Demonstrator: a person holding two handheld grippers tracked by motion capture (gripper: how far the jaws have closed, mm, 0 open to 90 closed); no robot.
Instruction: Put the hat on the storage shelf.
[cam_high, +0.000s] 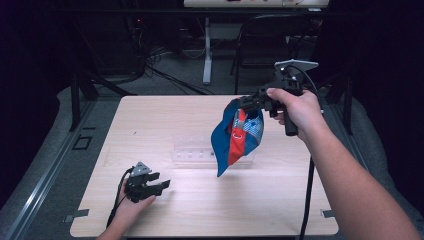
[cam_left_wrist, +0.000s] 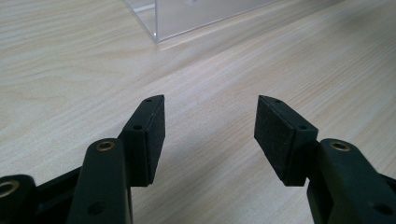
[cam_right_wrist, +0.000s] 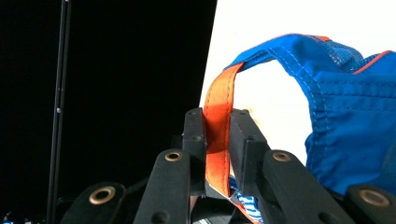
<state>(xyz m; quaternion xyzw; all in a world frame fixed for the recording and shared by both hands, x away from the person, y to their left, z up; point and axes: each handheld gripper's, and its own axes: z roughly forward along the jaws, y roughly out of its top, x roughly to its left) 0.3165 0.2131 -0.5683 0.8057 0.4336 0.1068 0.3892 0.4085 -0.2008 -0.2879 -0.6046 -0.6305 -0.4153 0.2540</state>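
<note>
My right gripper (cam_high: 248, 103) pinches the orange strap (cam_right_wrist: 218, 126) of a blue fabric garment with orange trim (cam_high: 235, 137), hanging above the clear plastic box (cam_high: 197, 152) on the light wooden surface (cam_high: 150, 125). Pickup done; placing remains, I judge. My left gripper (cam_high: 159, 185) rests spread, holding nothing.

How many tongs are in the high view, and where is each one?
2. The left tongs rest open on the table, near its front left. The right tongs are raised at right, gripping the blue bag.
</note>
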